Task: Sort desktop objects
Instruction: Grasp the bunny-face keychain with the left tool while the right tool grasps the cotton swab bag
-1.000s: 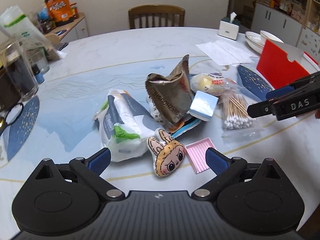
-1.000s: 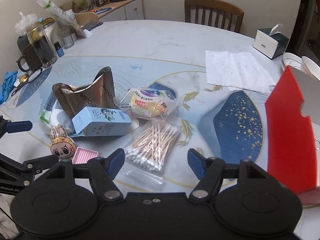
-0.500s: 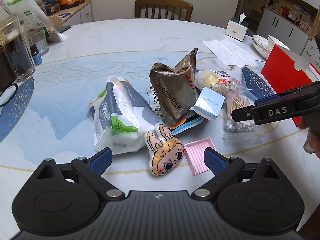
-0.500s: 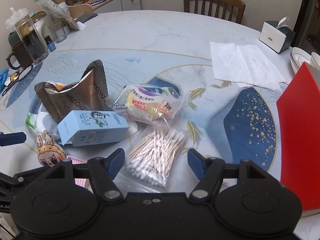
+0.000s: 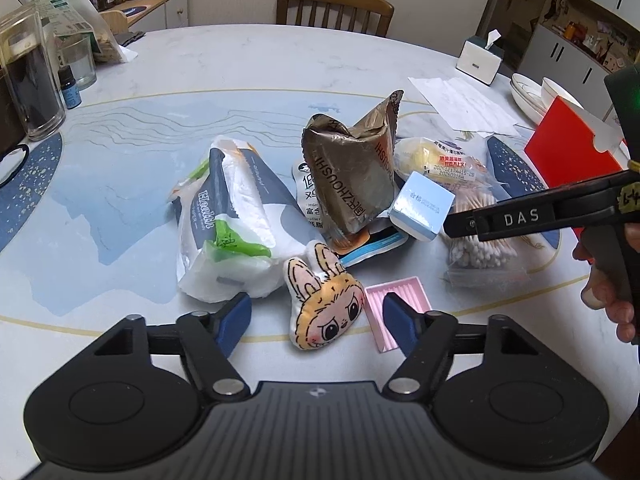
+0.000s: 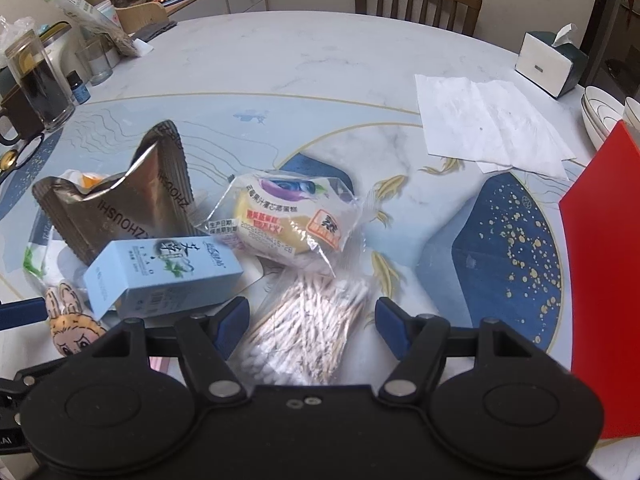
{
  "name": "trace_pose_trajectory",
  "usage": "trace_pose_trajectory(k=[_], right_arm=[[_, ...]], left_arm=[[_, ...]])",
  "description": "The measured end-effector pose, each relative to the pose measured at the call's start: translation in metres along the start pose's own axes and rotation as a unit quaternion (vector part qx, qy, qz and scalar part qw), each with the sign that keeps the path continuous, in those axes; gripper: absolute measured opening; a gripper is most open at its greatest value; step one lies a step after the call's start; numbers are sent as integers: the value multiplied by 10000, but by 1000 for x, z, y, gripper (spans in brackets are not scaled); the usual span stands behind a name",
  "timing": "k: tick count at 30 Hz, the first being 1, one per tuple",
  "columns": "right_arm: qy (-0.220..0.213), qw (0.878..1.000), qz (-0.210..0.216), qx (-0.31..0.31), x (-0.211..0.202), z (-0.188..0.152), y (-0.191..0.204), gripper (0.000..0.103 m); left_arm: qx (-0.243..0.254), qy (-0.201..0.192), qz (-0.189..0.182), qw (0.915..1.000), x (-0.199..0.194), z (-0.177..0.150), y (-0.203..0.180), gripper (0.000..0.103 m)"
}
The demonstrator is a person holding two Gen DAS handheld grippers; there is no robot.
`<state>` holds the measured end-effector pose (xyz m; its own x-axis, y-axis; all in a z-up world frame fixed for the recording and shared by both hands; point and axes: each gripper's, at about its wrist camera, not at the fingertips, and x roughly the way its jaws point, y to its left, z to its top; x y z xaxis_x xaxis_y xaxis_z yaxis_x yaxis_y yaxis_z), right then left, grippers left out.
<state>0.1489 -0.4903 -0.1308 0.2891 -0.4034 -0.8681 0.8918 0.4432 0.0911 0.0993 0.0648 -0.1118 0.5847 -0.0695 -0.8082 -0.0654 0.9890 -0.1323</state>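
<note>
Left tongs (image 5: pixel 316 316) closing around plush bunny (image 5: pixel 322 304); right tongs (image 6: pixel 310 320) open over cotton swabs (image 6: pixel 308 328).

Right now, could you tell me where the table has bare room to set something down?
Bare marble runs from the foil bag back to the chair, and between the tissue pack and the jar. The blue patch before the red folder is free too. The pile around the blue box and swabs is crowded.

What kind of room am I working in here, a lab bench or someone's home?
Most likely a home dining room: a round marble-look table with a wooden chair pulled up, stacked bowls at its edge, and a sideboard holding snack bags.
</note>
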Motion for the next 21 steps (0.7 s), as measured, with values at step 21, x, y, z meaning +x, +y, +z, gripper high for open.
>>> trace_pose_trajectory(k=[21], right_arm=[[-5, 9998, -89, -157, -4, -10, -3, 57]], left_arm=[[-153, 123, -168, 9997, 6, 1, 1, 36]])
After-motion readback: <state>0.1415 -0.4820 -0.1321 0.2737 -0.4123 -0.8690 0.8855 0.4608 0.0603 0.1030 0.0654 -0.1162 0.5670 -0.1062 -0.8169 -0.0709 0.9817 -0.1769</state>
